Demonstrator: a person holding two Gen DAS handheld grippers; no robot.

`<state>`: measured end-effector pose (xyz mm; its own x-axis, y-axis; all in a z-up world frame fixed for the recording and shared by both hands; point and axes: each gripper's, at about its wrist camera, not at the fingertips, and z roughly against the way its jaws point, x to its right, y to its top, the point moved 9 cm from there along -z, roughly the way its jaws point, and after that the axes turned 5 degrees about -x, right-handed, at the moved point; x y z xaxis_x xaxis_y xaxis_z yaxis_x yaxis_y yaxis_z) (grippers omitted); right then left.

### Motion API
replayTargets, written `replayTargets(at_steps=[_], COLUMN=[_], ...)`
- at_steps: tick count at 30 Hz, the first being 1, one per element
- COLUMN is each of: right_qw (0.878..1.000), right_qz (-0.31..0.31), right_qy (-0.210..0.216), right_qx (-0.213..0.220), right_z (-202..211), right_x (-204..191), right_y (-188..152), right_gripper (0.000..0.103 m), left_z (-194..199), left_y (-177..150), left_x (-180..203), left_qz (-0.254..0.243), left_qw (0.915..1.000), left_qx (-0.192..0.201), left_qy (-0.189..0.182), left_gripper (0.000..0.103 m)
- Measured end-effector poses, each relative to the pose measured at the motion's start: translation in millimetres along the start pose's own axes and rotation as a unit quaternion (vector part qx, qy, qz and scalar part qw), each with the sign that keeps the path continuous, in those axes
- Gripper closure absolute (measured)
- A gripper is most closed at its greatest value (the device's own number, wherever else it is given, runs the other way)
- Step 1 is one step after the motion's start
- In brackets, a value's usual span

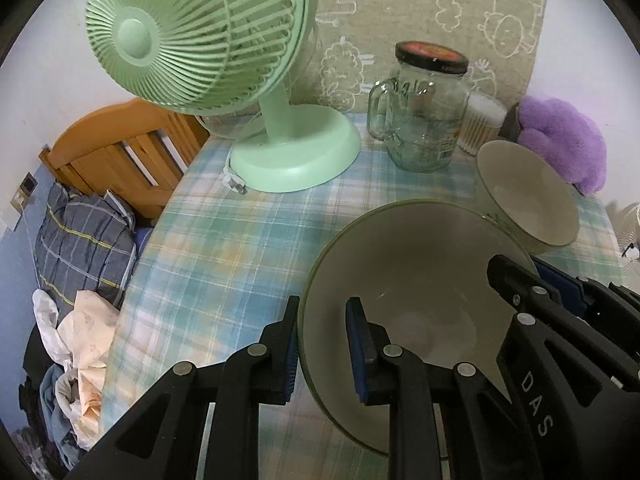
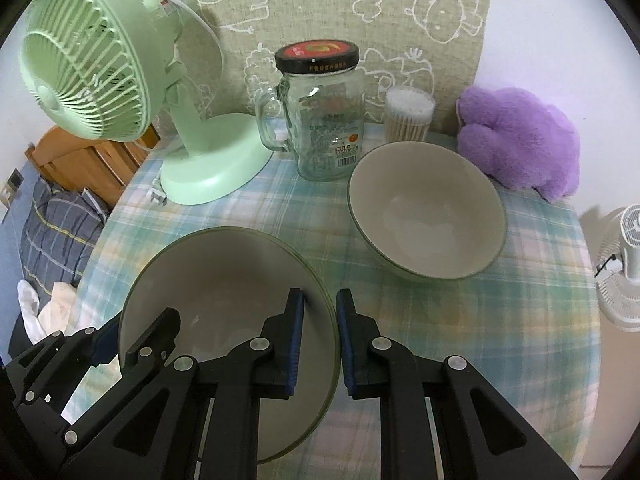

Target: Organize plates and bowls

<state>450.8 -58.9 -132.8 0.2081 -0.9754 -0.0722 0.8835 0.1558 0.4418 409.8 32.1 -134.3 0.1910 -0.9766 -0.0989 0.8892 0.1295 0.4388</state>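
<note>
A large grey bowl with a green rim (image 1: 408,280) (image 2: 224,280) sits near the front of the plaid tablecloth. My left gripper (image 1: 324,344) straddles its left rim, one finger outside and one inside, with a gap. My right gripper (image 2: 320,340) straddles its right rim the same way; its pads look close to the wall. Each gripper shows in the other's view, the right gripper (image 1: 532,292) and the left gripper (image 2: 136,340). A smaller bowl (image 1: 528,200) (image 2: 428,208) stands behind and to the right.
A green desk fan (image 1: 208,40) (image 2: 96,76) stands at the back left. A glass jar mug with a black lid (image 1: 424,112) (image 2: 320,108), a cotton swab tub (image 2: 408,114) and a purple plush cloth (image 2: 520,140) line the back. The table edge (image 1: 136,264) drops off at left.
</note>
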Motion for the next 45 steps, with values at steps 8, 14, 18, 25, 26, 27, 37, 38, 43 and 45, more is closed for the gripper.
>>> replayTargets(at_steps=[8,14,18,25,26,27,37,38,43,45], right_qw=[1.0,0.999,0.997,0.995,0.995,0.994,0.989,0.989,0.986,0.985], right_qz=[-0.008,-0.023,-0.04,-0.059,-0.061,-0.065,-0.103,-0.108,-0.123,-0.13], right_qy=[-0.008,-0.029,-0.042,-0.062,-0.066,-0.069,-0.091,-0.094,-0.102,-0.105], right_qx=[0.023,0.038,0.041,0.05,0.05,0.051,0.045,0.043,0.037,0.032], right_z=[45.4,88.6,115.3,147.0,150.5,154.5,175.9,176.5,175.7,174.4], right_x=[-4.9,-6.2,-7.8,-16.1,-16.8,-17.0,-15.2,-14.6,-11.6,-10.1], right_y=[-16.8,-37.2,-55.5,-85.2,-89.6,-94.9,-145.0,-151.4,-173.4,-182.6], right_gripper=[0.083,0.083,0.083,0.083,0.083,0.083,0.083,0.083,0.083,0.083], left_z=[44.4,78.0,99.7,122.8,125.4,125.9,133.7,133.1,130.2,128.1], left_y=[-15.0,-31.1,-43.7,-69.6,-73.4,-76.2,-118.2,-122.4,-142.1,-148.5], left_x=[-6.8,-8.6,-11.5,-15.8,-15.8,-16.1,-7.4,-6.7,-0.4,2.5], left_qz=[-0.01,-0.031,-0.038,-0.061,-0.064,-0.067,-0.102,-0.106,-0.123,-0.132], left_qw=[0.9995,0.998,0.9967,0.9935,0.9929,0.9925,0.9865,0.986,0.983,0.9816], left_qx=[0.025,0.038,0.048,0.057,0.058,0.057,0.045,0.043,0.032,0.028], left_qy=[-0.016,-0.04,-0.053,-0.077,-0.081,-0.085,-0.12,-0.122,-0.132,-0.135], left_gripper=[0.083,0.083,0.083,0.083,0.083,0.083,0.083,0.083,0.083,0.083])
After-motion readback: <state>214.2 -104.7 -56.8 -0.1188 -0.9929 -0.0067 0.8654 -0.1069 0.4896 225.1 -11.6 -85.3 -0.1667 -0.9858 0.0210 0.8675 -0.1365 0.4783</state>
